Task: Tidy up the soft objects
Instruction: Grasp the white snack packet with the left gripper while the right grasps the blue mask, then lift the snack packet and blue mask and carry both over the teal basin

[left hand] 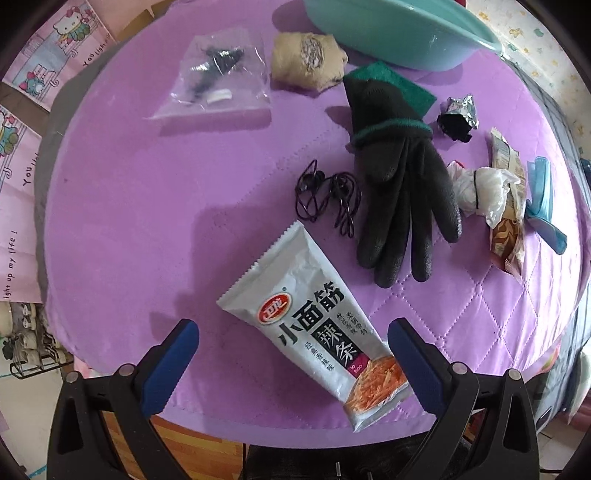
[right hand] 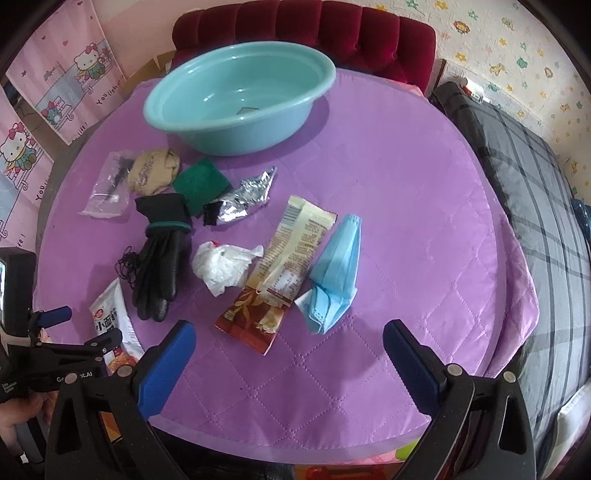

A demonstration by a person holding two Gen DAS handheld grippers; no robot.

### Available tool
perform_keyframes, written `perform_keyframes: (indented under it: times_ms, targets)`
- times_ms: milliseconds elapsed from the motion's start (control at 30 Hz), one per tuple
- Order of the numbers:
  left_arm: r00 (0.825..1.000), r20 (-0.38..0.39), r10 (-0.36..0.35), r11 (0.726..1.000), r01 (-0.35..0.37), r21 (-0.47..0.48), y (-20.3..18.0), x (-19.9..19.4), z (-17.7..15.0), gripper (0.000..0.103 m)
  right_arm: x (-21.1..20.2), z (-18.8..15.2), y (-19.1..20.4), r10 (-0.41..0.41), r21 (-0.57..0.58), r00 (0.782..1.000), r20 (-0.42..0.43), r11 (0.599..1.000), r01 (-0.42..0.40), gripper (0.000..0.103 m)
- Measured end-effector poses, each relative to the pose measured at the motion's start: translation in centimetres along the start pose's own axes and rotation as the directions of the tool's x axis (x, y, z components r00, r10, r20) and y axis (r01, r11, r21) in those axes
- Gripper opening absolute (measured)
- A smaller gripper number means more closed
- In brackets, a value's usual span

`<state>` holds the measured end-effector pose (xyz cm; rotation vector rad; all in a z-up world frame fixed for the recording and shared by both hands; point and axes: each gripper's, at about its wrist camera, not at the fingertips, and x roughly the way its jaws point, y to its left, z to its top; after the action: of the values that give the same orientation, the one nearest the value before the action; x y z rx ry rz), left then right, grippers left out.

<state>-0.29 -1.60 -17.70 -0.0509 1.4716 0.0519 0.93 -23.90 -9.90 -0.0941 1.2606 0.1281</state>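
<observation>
A round table with a purple quilted cloth [right hand: 388,206] holds a teal basin [right hand: 240,96] at the back. Soft things lie in front of it: a black glove [left hand: 399,192] [right hand: 159,258], a green cloth [right hand: 199,182], a beige rolled sock [left hand: 306,61] [right hand: 155,171], a blue face mask [right hand: 336,269] and a white crumpled bag [right hand: 225,267]. My left gripper [left hand: 291,363] is open over a white snack packet [left hand: 314,332], whose lower end lies between the fingers. My right gripper [right hand: 288,360] is open and empty near the table's front edge, short of the mask.
Black earphones [left hand: 327,201], a clear zip bag [left hand: 218,79], a foil wrapper [right hand: 240,201] and a brown-cream snack wrapper [right hand: 280,273] also lie on the cloth. A red chair [right hand: 303,33] stands behind the table. A plaid bed [right hand: 535,206] is at the right.
</observation>
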Motion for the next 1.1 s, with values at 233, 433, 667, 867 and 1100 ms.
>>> perform_keyframes:
  times_ms: [233,433,667,867,1100]
  targets:
    - [0.998,-0.019,-0.053,0.999,0.052,-0.011,0.1,2.3,0.2,0.078,1.0,-0.2,-0.2,-0.009,-0.032,1.0,-0.019,0.999,0.009,0.103]
    - [0.997,0.031,-0.077,0.997,0.076,0.025,-0.1,3.1,-0.4,0.061,1.1,0.1,-0.3,-0.014,-0.046,1.0,-0.006,0.999,0.014,0.103]
    - [0.992,0.088,-0.091,0.995,0.086,0.056,0.0,2.6,-1.2,0.04,1.8,0.1,-0.9,-0.013,-0.036,1.0,-0.014,0.999,0.013,0.103]
    - [0.986,0.145,-0.086,0.994,0.077,0.072,0.6,0.3,-1.6,0.036,2.6,0.6,-1.5,-0.019,-0.033,1.0,-0.006,0.999,0.019,0.103]
    - [0.98,0.184,-0.079,0.995,0.066,0.076,0.6,-1.8,-1.8,0.036,4.0,1.6,-2.2,-0.032,-0.028,0.999,0.0,0.999,0.032,0.094]
